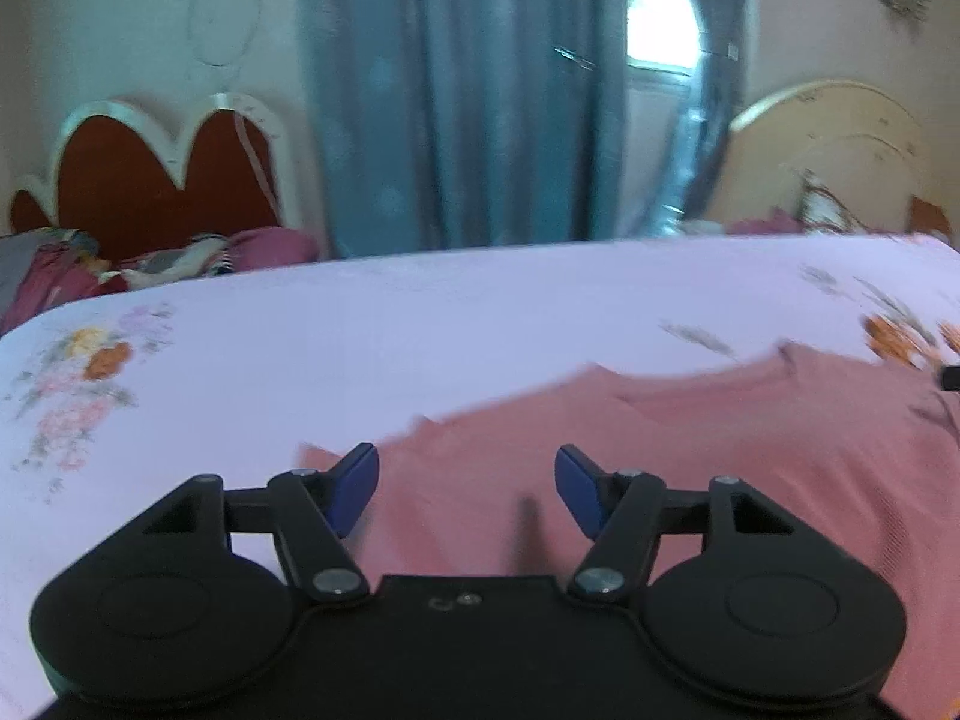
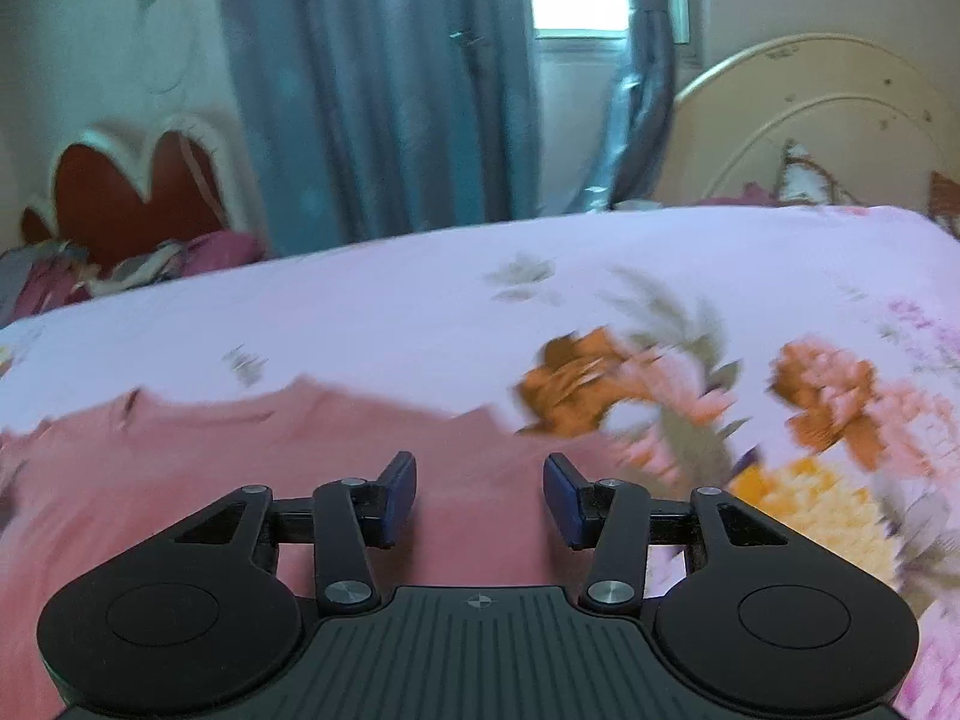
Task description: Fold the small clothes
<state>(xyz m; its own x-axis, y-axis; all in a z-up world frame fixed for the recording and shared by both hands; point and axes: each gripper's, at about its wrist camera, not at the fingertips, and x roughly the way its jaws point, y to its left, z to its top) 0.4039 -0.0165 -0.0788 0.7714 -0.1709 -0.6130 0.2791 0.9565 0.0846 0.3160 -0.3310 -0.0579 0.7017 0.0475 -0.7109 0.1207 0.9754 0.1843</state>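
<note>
Now | left claw (image 1: 467, 489) spread, empty | right claw (image 2: 480, 498) spread, empty | pink garment (image 1: 720, 450) flat | no legible writing

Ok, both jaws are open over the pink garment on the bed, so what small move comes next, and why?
Probably bring both grippers down to the pink garment and pinch its near edge for another fold. The left gripper and right gripper hold nothing, and the garment lies flat on the floral bedsheet beneath both.
</note>
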